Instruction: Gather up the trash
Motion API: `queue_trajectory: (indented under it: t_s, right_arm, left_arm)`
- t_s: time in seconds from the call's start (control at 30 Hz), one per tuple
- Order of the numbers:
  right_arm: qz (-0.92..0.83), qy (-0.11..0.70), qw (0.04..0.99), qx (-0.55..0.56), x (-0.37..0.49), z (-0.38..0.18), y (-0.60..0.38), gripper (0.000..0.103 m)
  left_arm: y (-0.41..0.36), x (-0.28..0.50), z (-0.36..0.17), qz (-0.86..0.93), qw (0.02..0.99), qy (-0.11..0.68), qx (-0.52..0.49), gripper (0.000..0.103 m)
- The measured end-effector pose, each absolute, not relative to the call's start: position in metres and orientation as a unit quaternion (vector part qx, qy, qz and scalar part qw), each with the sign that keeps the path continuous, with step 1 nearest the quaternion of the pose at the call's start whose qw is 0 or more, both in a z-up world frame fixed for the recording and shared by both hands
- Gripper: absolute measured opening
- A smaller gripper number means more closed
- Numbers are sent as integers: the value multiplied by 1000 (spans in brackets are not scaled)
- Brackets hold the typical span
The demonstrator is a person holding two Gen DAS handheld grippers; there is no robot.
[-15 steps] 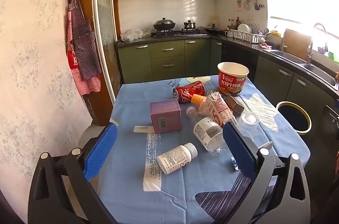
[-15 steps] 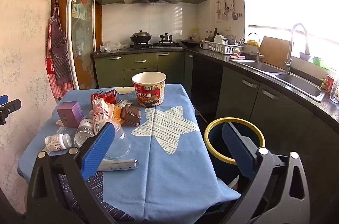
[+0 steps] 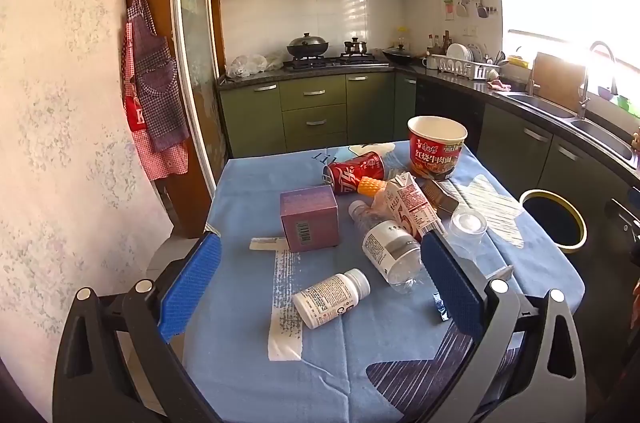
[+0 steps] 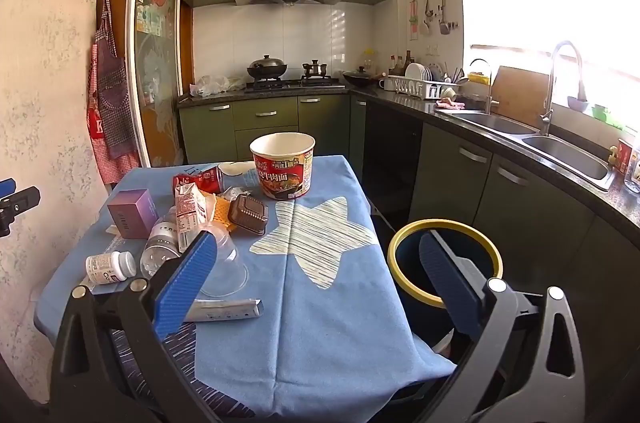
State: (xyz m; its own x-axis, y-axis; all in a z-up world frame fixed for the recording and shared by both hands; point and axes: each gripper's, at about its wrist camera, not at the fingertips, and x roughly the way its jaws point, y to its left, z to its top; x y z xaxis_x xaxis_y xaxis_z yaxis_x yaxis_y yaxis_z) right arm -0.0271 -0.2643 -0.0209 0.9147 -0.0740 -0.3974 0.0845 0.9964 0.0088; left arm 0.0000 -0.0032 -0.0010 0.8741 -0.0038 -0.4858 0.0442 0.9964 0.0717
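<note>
Trash sits clustered left of the bin (image 4: 446,265): noodle tub (image 3: 437,152) light, crushable, I'd pinch its rim; water bottle (image 3: 390,249) slippery; pill bottle (image 3: 332,297) stiff. Left gripper (image 3: 320,287) and right gripper (image 4: 316,281) jaws apart, empty.

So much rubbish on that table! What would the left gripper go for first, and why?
Probably lower the left gripper onto the white pill bottle: it lies nearest, framed between the open jaws, apart from the pile. The bin waits beside the table.
</note>
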Motion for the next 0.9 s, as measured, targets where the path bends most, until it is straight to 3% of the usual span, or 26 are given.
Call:
queue_trajectory:
  t_s: [0.9]
  right_arm:
    - [-41, 207, 977, 14, -24, -32, -264, 97]
  left_arm:
    - [-4, 0, -3, -13, 966, 253, 43, 98]
